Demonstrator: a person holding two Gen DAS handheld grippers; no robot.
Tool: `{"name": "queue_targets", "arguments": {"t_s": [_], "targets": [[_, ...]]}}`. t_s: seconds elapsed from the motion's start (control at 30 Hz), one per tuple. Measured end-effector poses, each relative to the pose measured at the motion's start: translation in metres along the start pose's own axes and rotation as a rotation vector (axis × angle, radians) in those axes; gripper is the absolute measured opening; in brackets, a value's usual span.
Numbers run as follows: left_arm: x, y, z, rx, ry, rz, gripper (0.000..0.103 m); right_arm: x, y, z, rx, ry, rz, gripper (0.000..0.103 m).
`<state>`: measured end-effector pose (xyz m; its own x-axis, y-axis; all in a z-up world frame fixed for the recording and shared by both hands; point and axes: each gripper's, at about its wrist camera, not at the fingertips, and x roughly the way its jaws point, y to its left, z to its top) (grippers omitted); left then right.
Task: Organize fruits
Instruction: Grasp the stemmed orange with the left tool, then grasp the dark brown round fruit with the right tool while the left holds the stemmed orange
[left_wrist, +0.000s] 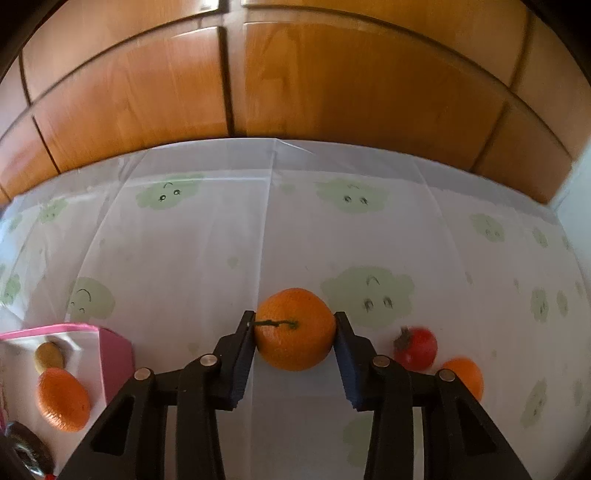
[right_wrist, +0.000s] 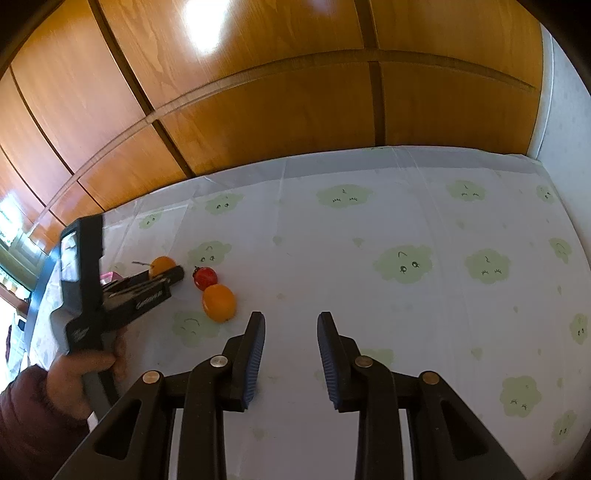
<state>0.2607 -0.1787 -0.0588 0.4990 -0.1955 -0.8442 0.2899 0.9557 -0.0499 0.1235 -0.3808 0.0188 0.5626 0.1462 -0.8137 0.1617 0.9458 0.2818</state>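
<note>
Left claw (left_wrist: 294, 325) is clamped on the orange (left_wrist: 294, 329), pads touching it on both sides at about its widest line, stem lying across the top toward the left pad; the orange looks to be resting on the tabletop (left_wrist: 184, 258) (contact point is hidden, so I can't tell whether it is lifted). My read: the step is picking this orange and carrying it to the pink box (left_wrist: 114, 354) at lower left, which already holds another orange (left_wrist: 62, 400) and a small brownish fruit (left_wrist: 50, 355). To do it well: keep the squeeze light, since the skin is round and slick and can roll out of flat pads; lift straight up before moving sideways; clear the box wall, then lower and release low so it doesn't knock the fruit inside. Watch the red fruit (left_wrist: 415, 349) and the third orange (left_wrist: 463, 376) just to the right, both near the right pad. Right claw (right_wrist: 291, 334) hangs over bare tabletop, holding nothing, its jaws narrow with a visible gap, well clear of the fruit. Writing: a pale word on the side of the left gripper body in the right view, too blurred to read; the tablecloth carries only green cloud faces, no text or brand.
</note>
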Motion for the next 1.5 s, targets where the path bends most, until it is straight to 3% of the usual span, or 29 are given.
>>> {"name": "queue_targets", "arguments": {"t_s": [0.2,0.47,0.6,0.7,0.77,0.83,1.0,1.5], "targets": [[-0.039,-0.011,-0.034,0.029,-0.042,-0.046,0.041,0.021,0.008,-0.007,-0.035,0.11,0.083,0.03],[-0.092,-0.034,-0.116,0.092,-0.071,-0.109,0.041,0.044,0.015,-0.016,-0.045,0.205,0.136,0.035],[-0.097,-0.046,-0.15,0.134,-0.058,-0.144,0.041,0.05,0.023,-0.018,-0.068,0.218,0.139,0.035],[-0.099,-0.053,-0.17,0.176,-0.108,-0.128,0.041,0.05,0.029,-0.018,-0.097,0.205,0.154,0.039],[-0.098,-0.054,-0.174,0.184,-0.13,-0.128,0.041,0.052,0.035,-0.02,-0.119,0.211,0.164,0.054],[-0.096,-0.055,-0.176,0.195,-0.153,-0.13,0.042,0.054,0.042,-0.023,-0.155,0.222,0.158,0.06],[-0.094,-0.057,-0.183,0.225,-0.218,-0.111,0.042,0.064,0.059,-0.029,-0.248,0.236,0.113,0.06],[-0.098,-0.058,-0.191,0.237,-0.254,-0.103,0.043,0.082,0.073,-0.038,-0.371,0.258,0.039,0.06]]}}
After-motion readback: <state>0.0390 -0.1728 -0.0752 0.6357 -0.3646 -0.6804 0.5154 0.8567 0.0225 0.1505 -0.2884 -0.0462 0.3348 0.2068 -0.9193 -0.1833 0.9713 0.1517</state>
